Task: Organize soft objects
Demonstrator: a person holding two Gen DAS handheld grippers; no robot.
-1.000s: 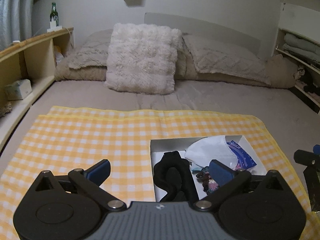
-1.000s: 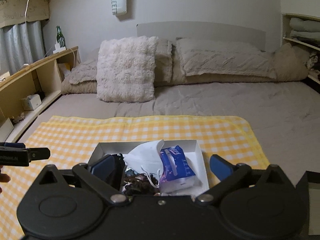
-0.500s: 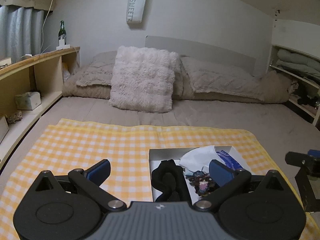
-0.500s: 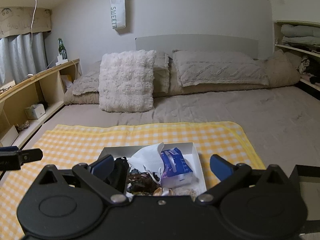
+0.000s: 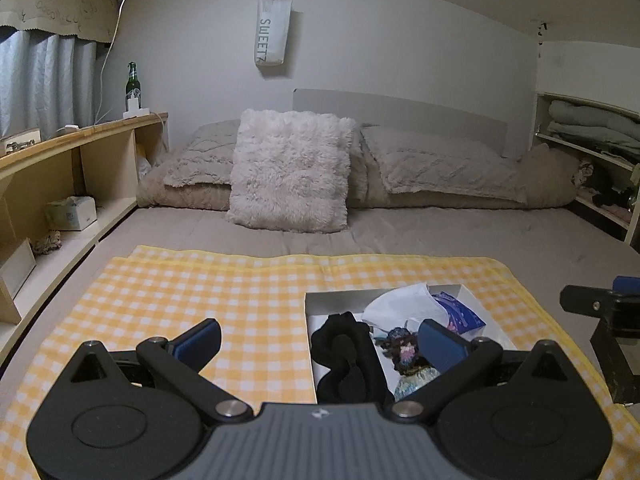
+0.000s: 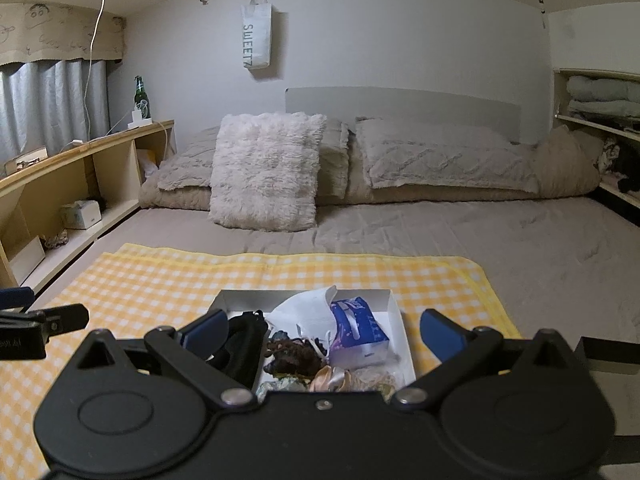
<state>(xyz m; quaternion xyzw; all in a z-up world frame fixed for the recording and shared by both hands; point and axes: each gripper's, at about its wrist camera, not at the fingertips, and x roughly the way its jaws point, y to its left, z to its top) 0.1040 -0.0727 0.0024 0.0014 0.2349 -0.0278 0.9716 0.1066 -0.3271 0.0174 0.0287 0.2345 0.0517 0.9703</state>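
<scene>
Key relation: the shallow white cardboard box (image 6: 394, 312) is seen straight ahead of and below the right claw (image 6: 322, 330), framed between its blue-padded fingers; from the left claw (image 5: 320, 338) it is seen ahead and off to the right.
Nearer claw: the right one is judged better centred over the box.
Long axis: the black fabric roll (image 5: 346, 356) is laid lengthwise, running away from the cameras along the box's left wall.
Box contents: a crumpled white cloth (image 6: 302, 310), a blue patterned tissue packet (image 6: 356, 332), a dark scrunchie (image 6: 294, 356) and paler scrunchies are held, crowded and touching.
Box position: set on the yellow-and-white checked cloth (image 5: 192, 296) spread over the bed.
Left claw: spread wide, nothing gripped.
Right claw: spread wide, nothing gripped.
</scene>
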